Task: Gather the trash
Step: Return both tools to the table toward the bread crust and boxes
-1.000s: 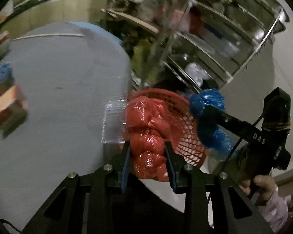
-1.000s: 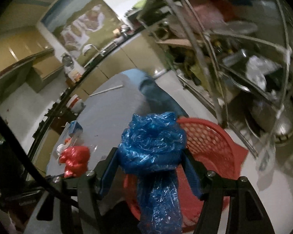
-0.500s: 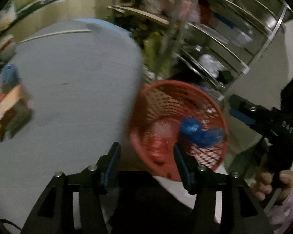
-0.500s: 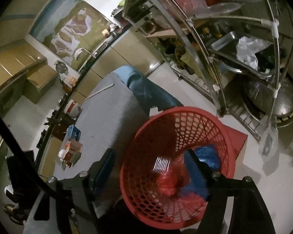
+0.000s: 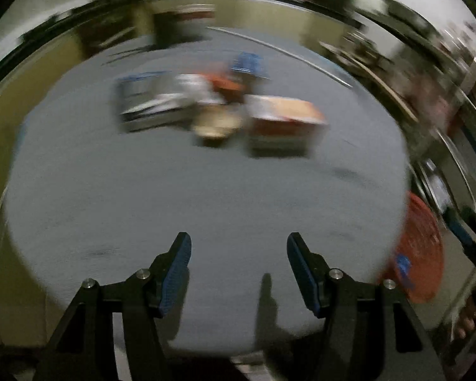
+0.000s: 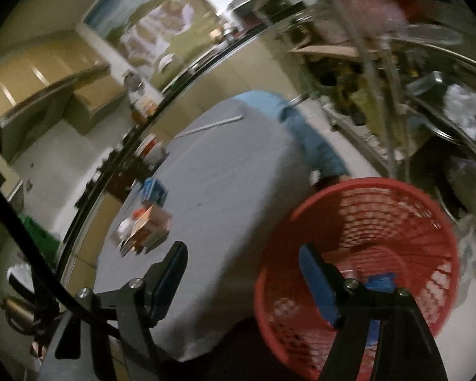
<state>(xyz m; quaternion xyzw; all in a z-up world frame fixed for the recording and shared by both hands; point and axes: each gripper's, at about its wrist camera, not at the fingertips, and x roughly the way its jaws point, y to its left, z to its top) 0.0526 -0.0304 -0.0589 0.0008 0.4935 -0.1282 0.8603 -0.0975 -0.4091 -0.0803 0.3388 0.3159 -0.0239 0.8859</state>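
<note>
A red mesh basket (image 6: 380,219) stands on the floor beside the grey round table (image 6: 225,190). A blue plastic bag (image 6: 379,281) lies inside it. The basket also shows at the right edge of the left wrist view (image 5: 422,247). My left gripper (image 5: 239,254) is open and empty over the table's near part. My right gripper (image 6: 242,263) is open and empty, with one finger over the basket and one over the table edge. A blurred pile of boxes and wrappers (image 5: 225,108) lies on the far part of the table; it also shows in the right wrist view (image 6: 146,222).
A metal shelf rack (image 6: 412,79) full of pans and bags stands behind the basket. A blue cloth (image 6: 314,139) hangs off the table's far edge. A thin white stick (image 6: 212,125) lies on the table. Kitchen counters run along the wall.
Both grippers let go of their bags, red and blue, which dropped into the basket. The left gripper then swung left toward the table and its pile. The right gripper pulled back from the basket.
</note>
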